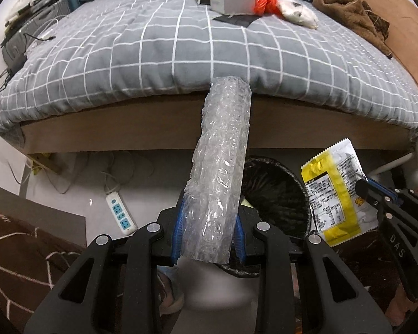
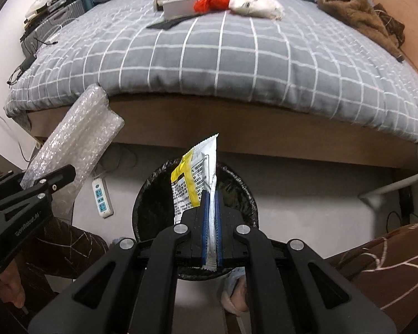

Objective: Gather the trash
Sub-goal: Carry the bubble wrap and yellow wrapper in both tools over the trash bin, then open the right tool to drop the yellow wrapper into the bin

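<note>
L gripper (image 1: 209, 231) is clamping a long bubble-wrap roll (image 1: 223, 164) near its base, R gripper (image 2: 212, 222) is pinching shut on a yellow-white snack wrapper (image 2: 195, 178) over the black-lined bin (image 2: 153, 194) at 6 o'clock; risk: roll is overhanging the rim towards 12, prob tipping out onto the floor on release

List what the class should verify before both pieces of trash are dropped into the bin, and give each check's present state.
1. Left hand-held gripper clamps the bubble wrap roll: ok.
2. Right hand-held gripper clamps the yellow and white wrapper: ok.
3. Wrapper sits over the bin opening in the right wrist view: ok.
4. Bubble wrap roll is over the opening: not ok; in both views it sits toward the bin's left edge.
5. Roll is short enough to fit inside the bin: cannot tell.
6. Power strip on the floor lies clear of the bin: ok.
</note>
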`<state>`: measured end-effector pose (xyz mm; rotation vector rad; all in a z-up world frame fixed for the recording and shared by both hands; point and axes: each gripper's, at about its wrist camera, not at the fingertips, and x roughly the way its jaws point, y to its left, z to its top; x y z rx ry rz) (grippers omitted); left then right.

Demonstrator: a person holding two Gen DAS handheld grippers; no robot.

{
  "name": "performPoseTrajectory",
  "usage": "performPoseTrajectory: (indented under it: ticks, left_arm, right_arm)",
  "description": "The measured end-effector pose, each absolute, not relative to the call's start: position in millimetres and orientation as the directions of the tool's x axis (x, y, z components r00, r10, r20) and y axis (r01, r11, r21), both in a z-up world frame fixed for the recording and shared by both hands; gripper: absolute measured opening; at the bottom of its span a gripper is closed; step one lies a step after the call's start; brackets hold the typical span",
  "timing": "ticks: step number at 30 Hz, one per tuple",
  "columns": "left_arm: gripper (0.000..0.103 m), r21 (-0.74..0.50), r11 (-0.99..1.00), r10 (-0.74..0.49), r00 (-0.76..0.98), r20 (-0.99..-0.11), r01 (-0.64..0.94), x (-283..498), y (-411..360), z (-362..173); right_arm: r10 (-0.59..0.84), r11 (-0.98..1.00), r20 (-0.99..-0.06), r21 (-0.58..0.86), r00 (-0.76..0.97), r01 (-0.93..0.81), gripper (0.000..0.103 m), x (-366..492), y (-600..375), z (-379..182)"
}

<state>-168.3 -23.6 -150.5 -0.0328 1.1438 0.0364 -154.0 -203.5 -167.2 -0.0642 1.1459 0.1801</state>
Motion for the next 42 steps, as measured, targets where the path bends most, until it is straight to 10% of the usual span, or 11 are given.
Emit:
performPoseTrajectory:
  ticks: [26,42]
  left_arm:
    - [0.028,0.011,0.990,0.059,0.332,-0.941,-0.143,-155.5,14.9,-201.3]
    - [0.028,0.011,0.997,0.037,0.313,-0.949,-0.083,-147.8,-18.6,-210.0]
  right_arm:
    - [0.105,0.976,-0.958,0.048,0.267,-0.214,0.007,-126.4,-163.9,-225.1]
    - [0.056,0.990,-0.935,0.007,0.350,-0.140,0.080,-128.0,-206.2,-213.5]
